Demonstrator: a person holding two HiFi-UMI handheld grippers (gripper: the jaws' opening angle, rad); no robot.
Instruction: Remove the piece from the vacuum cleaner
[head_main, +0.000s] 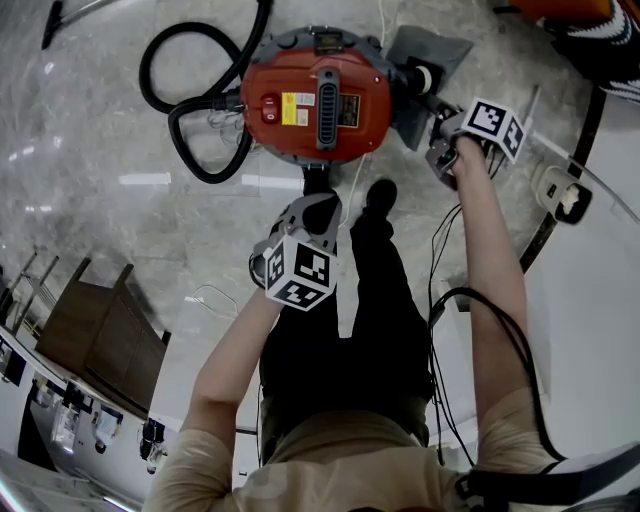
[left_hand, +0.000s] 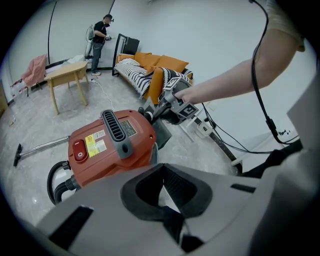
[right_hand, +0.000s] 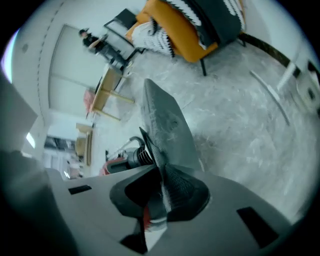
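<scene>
Left gripper (left_hand: 163, 189) just short of the red vacuum cleaner (head_main: 315, 100), jaws apart and empty, right gripper (right_hand: 162, 194) at the vacuum cleaner's right side, jaws clamped on the grey flat piece (right_hand: 167, 130), just beside its body.

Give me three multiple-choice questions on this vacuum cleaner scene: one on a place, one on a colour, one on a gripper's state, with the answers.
1. In the head view, where does the black hose lie from the vacuum cleaner?
A. left
B. right
C. on top

2. What colour is the vacuum cleaner's body?
A. blue
B. red
C. yellow

3. What is the right gripper doing?
A. hanging open and empty
B. shut on the grey piece
C. shut on the hose

Answers:
1 A, the hose loops off the body's left side in the picture.
2 B, its shell is red.
3 B, the right gripper view shows the grey piece clamped between its jaws.
</scene>
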